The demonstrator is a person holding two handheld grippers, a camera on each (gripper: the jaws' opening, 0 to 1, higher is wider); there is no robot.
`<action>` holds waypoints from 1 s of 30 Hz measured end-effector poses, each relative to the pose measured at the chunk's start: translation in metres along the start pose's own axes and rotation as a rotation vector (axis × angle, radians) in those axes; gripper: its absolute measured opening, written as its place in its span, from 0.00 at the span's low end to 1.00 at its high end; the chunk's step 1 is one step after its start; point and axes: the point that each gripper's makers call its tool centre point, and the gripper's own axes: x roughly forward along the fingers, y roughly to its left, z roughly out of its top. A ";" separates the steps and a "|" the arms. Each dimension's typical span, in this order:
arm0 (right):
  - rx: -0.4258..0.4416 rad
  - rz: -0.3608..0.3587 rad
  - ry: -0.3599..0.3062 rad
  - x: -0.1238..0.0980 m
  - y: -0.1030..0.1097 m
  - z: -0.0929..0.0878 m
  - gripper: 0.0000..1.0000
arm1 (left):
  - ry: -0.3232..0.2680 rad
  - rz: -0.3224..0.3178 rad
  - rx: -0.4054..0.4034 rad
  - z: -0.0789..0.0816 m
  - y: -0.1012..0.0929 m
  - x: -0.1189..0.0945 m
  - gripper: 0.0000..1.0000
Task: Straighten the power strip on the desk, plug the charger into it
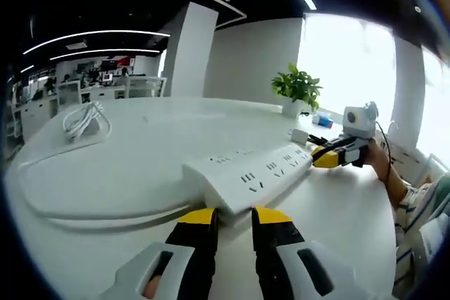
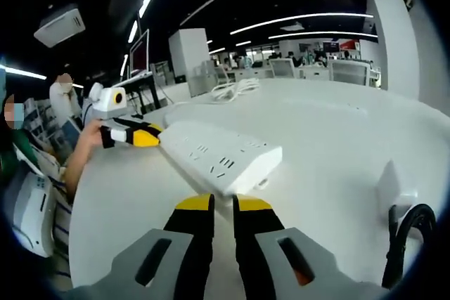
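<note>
A long white power strip [image 1: 253, 170] lies on the white desk, angled from my left gripper [image 1: 235, 217] toward the right gripper [image 1: 329, 158]. The left jaws are shut, tips right at the strip's near end. In the right gripper view the power strip [image 2: 218, 156] runs from my right gripper [image 2: 223, 205], jaws shut just before its near end, to the left gripper [image 2: 140, 136] at its far end. A white charger [image 2: 392, 186] with a black cable [image 2: 408, 240] lies to the right. The same charger [image 1: 299, 135] sits beyond the strip in the left gripper view.
A coiled white cable [image 1: 84, 121] lies far left on the round desk [image 1: 140, 173]. A potted plant [image 1: 297, 89] stands at the desk's far edge by the window. A person's hand [image 1: 383, 166] holds the right gripper. A monitor [image 2: 138, 54] stands behind the desk.
</note>
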 end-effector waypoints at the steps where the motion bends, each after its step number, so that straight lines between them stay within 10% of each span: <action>1: -0.004 0.000 -0.001 0.000 0.000 0.000 0.10 | 0.000 0.000 0.002 0.000 0.000 0.000 0.19; 21: 0.004 -0.018 -0.039 0.000 -0.008 0.004 0.10 | -0.023 0.015 0.068 0.005 -0.003 -0.001 0.19; 30: 0.004 -0.082 -0.120 -0.010 -0.026 0.018 0.11 | -0.157 0.025 0.066 0.024 0.001 -0.014 0.20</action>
